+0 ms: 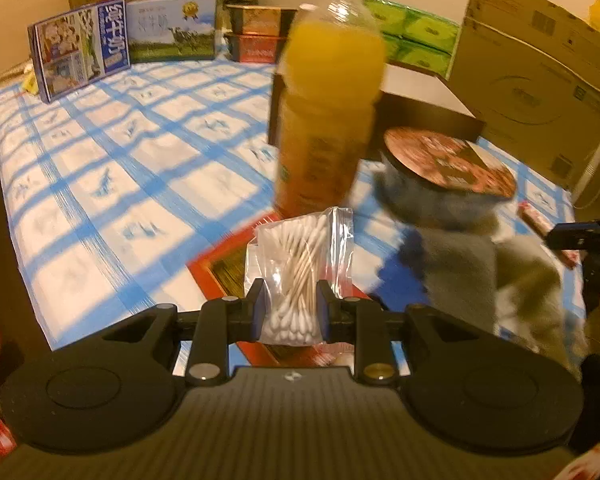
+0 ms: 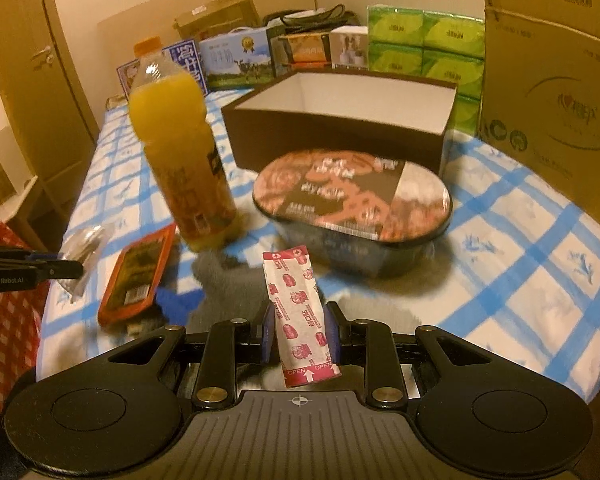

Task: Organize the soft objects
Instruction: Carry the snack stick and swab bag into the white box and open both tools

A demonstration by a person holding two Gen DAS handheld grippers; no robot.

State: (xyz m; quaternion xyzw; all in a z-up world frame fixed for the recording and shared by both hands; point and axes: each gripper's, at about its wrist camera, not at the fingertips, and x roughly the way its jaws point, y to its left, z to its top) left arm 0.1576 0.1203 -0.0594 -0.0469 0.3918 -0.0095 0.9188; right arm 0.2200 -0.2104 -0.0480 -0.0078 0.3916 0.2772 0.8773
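Cotton swabs in a clear zip bag (image 1: 296, 276) sit clamped between the pads of the left gripper (image 1: 290, 312), lifted just above a red-edged flat packet (image 1: 220, 268) on the blue-checked tablecloth (image 1: 100, 160). Sticking plasters in a pink-and-white wrapper (image 2: 298, 312) stand upright in the right gripper (image 2: 298, 334), whose narrow jaws pinch the wrapper near its lower end. Beyond both grippers, an orange juice bottle (image 2: 180, 152) stands to the left and a sealed instant noodle bowl (image 2: 352, 208) to the right. A grey cloth (image 1: 480, 264) lies near the bowl, perhaps partly under it; blur makes that unclear. Farther back, an open dark-brown box (image 2: 340, 132) with a white inside rests on the table. Green tissue packs (image 2: 428, 44) are stacked behind it, and a large cardboard carton (image 2: 552, 80) rises at far right.
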